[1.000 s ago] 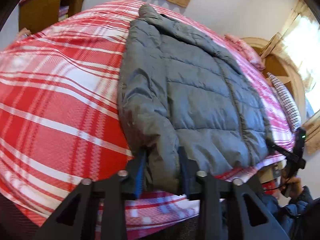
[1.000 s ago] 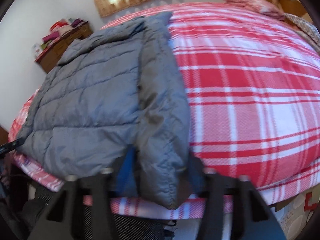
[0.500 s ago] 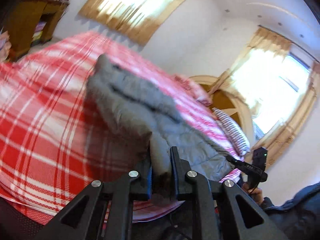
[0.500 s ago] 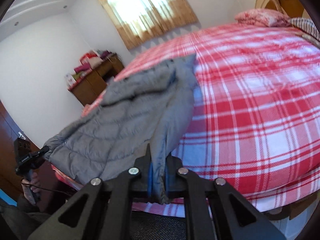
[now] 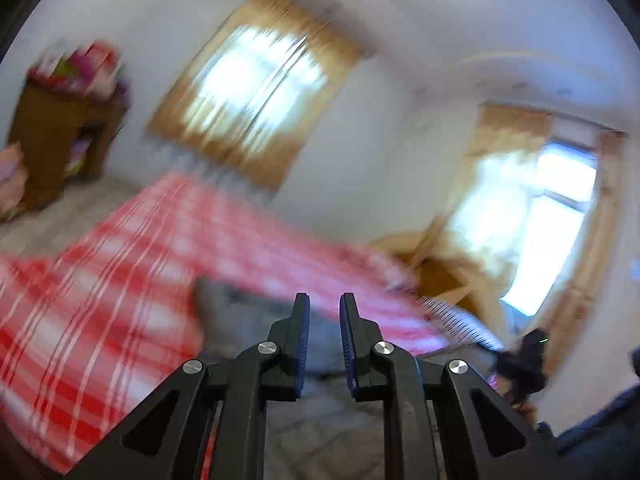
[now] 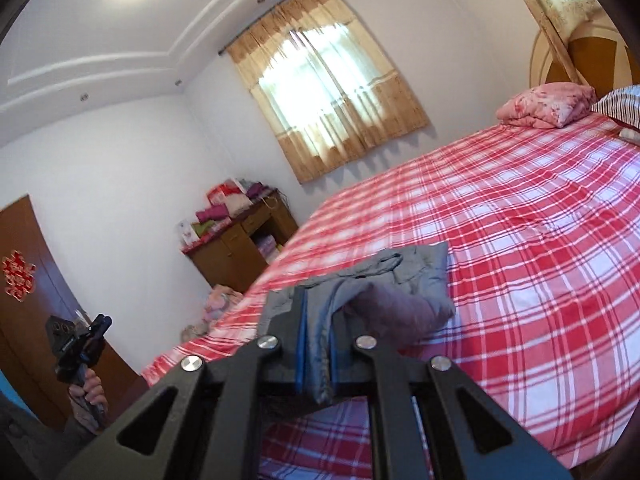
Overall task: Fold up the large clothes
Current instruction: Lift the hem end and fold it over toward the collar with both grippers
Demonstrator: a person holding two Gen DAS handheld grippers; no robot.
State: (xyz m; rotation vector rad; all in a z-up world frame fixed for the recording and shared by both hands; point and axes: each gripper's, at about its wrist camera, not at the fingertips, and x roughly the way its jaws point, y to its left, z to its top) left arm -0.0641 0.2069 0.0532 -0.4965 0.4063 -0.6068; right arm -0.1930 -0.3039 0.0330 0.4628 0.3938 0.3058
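Grey quilted jacket (image 6: 404, 284) fabric is pinched between the blue pads of the right gripper (image 6: 318, 356), its bulk bunched toward 1 o'clock on the red plaid bed (image 6: 540, 264). Left gripper (image 5: 323, 344) stands spread, empty, above blurred jacket fabric.

Right gripper (image 6: 318, 344) with jaws clamped on a fold of grey jacket (image 6: 404, 292), jacket bunched on red plaid bed (image 6: 540, 248), pink pillow (image 6: 548, 104) at far end, curtained window (image 6: 328, 100), wooden cabinet (image 6: 236, 248) by the wall
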